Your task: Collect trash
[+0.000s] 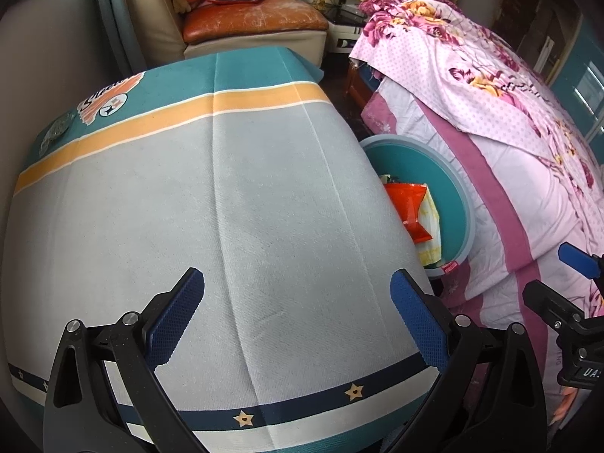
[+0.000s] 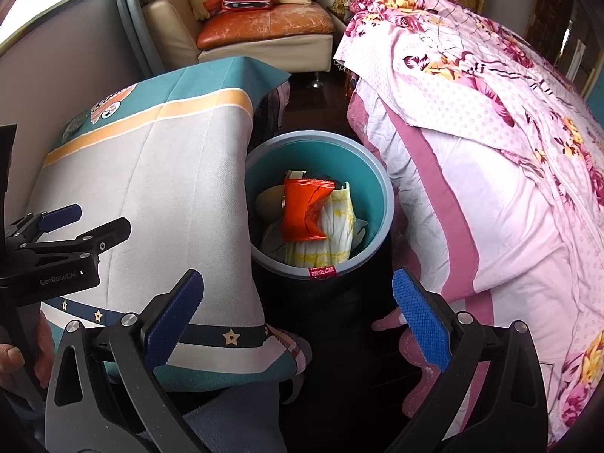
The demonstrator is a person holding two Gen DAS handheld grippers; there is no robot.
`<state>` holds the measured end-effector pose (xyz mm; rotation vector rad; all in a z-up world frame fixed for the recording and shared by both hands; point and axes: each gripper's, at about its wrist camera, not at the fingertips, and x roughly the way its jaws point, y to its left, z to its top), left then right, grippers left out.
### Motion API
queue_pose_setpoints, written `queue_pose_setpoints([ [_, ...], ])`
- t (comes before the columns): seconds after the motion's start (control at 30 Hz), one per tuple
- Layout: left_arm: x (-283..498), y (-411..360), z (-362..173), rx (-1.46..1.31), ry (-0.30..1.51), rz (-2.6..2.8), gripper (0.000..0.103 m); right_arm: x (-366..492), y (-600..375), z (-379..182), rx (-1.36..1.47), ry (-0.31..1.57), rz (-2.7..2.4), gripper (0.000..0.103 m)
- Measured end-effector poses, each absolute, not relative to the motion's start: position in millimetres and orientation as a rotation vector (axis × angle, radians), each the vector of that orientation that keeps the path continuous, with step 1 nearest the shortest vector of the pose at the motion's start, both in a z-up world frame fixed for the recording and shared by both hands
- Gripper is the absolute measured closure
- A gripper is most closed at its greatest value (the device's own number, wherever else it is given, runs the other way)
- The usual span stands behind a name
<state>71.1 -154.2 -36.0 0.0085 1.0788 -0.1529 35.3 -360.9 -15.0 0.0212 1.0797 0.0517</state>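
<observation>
A teal bin (image 2: 381,192) with a grey rim stands on the dark floor between the cloth-covered table and the bed. Inside it lie an orange wrapper (image 2: 302,209), a white-and-yellow wrapper (image 2: 336,226) and other scraps. In the left wrist view the bin (image 1: 449,173) shows half hidden behind the table edge, with the orange wrapper (image 1: 407,204) peeking out. My right gripper (image 2: 298,313) hangs open and empty just short of the bin. My left gripper (image 1: 298,315) is open above the tablecloth, holding nothing. A small dark crumpled piece (image 1: 56,134) lies at the table's far left corner.
The table (image 1: 226,188) wears a grey, orange and teal cloth. A bed with pink floral bedding (image 2: 490,151) fills the right side. A cream sofa (image 2: 264,34) with cushions stands at the back. A hand (image 2: 15,358) holds the left gripper's body (image 2: 60,249) at the lower left.
</observation>
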Motion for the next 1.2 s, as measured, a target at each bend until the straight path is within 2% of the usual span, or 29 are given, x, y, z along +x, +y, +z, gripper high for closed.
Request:
queue_pose_setpoints([
  [1.2, 67.6, -153.9, -32.0, 0.041, 1.005, -0.124, 0.004, 43.7, -371.5, -30.3, 0.062, 1.094, 0.03, 0.007],
])
